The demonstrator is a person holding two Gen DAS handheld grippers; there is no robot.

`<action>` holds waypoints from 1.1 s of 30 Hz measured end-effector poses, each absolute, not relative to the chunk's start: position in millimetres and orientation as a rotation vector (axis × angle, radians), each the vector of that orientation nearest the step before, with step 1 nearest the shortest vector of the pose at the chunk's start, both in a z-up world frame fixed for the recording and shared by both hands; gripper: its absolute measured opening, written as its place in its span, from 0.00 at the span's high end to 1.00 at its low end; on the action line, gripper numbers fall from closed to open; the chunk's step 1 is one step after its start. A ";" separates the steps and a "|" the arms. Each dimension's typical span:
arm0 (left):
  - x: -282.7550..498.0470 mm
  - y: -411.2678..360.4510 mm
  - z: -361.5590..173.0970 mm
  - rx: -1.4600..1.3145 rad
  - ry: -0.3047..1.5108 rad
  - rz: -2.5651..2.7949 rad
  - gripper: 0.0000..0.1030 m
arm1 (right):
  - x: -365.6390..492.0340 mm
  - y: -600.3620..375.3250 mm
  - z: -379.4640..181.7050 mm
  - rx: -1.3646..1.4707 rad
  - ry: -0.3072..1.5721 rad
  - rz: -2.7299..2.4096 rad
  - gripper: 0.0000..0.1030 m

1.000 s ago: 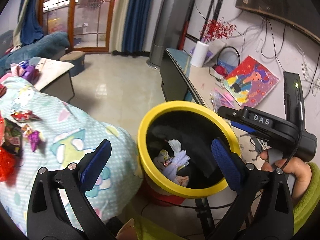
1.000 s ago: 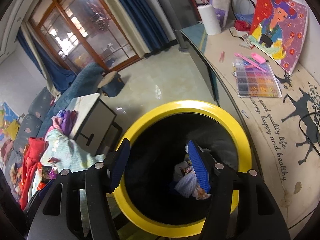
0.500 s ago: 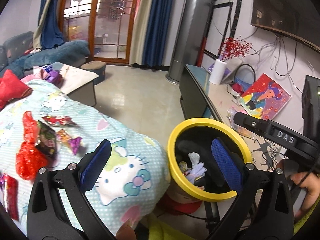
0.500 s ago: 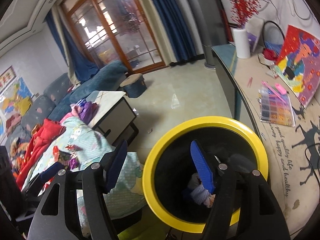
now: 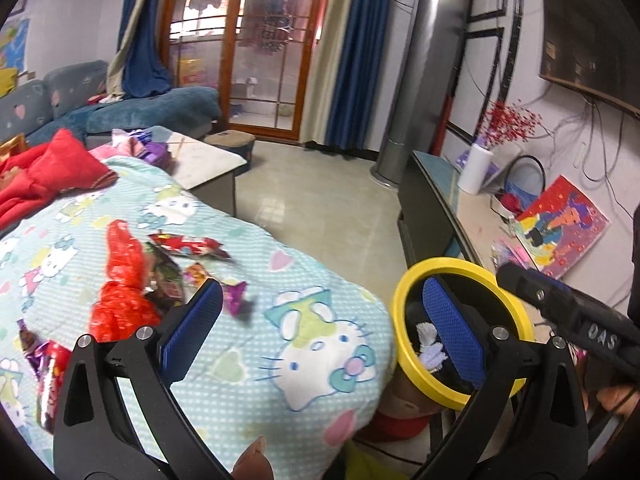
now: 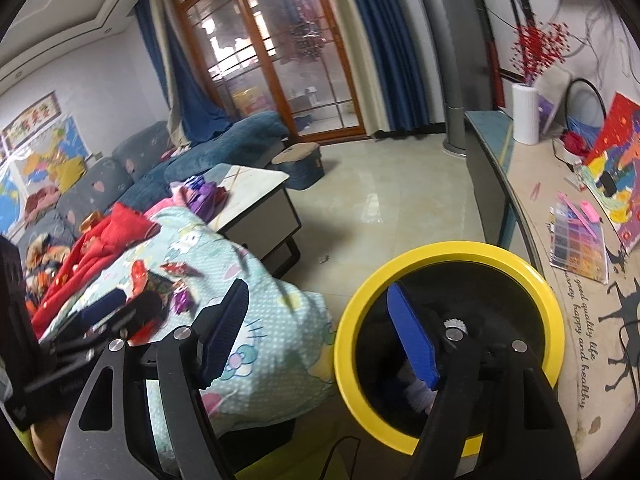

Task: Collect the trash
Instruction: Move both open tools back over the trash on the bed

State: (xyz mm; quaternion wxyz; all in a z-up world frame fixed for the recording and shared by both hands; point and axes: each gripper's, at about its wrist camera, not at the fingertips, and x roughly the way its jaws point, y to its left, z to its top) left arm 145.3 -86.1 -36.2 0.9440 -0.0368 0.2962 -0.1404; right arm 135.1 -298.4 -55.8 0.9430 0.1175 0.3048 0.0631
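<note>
A yellow-rimmed black bin (image 5: 408, 344) (image 6: 352, 384) stands beside a light-blue cartoon blanket (image 5: 312, 344) (image 6: 264, 340); crumpled wrappers and white paper lie inside it. More trash lies on the blanket: a red plastic bag (image 5: 120, 280), a red foil wrapper (image 5: 188, 245), a purple wrapper (image 5: 234, 300) (image 6: 182, 300). My left gripper (image 5: 320, 328) stands open and empty, above the blanket's edge and the bin. My right gripper (image 6: 316, 340) is empty, its jaws opening, one finger over the bin, the other over the blanket. The right gripper's body (image 5: 568, 312) shows at the left wrist view's right edge.
A long cabinet top (image 6: 532, 184) runs along the right wall with a white vase (image 6: 526, 114), a bright painting (image 5: 560, 228) and a bead box (image 6: 576, 244). A low white table (image 6: 256, 200), a blue sofa (image 5: 152, 112), red clothes (image 5: 44, 176) and bare tiled floor (image 5: 320, 200) lie beyond.
Both grippers drew back and up from the bin and swung left, bringing the blanket and its trash into view. The right gripper's jaws have spread wider. Nothing is held.
</note>
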 end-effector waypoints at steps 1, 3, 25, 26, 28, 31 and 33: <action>145.7 -82.3 -36.1 -0.080 0.602 -0.278 0.11 | 135.2 -295.1 -56.4 0.231 0.624 0.135 0.32; 145.6 -75.1 -35.4 -0.084 0.596 -0.257 0.11 | 135.3 -286.6 -56.7 0.216 0.629 0.149 0.32; 155.1 16.8 -41.3 -0.207 0.615 -0.052 0.11 | 156.2 -210.5 -64.1 0.122 0.695 0.310 0.31; 155.8 20.8 -42.4 -0.215 0.620 -0.045 0.11 | 159.0 -206.9 -64.6 0.118 0.700 0.317 0.31; 157.6 29.4 -45.5 -0.234 0.632 -0.031 0.11 | 164.9 -201.0 -66.2 0.113 0.705 0.330 0.31; 160.0 38.6 -51.3 -0.258 0.655 -0.029 0.11 | 172.9 -194.3 -67.8 0.114 0.722 0.347 0.31; 162.0 46.5 -56.7 -0.284 0.676 -0.020 0.11 | 177.7 -188.9 -69.1 0.109 0.730 0.360 0.31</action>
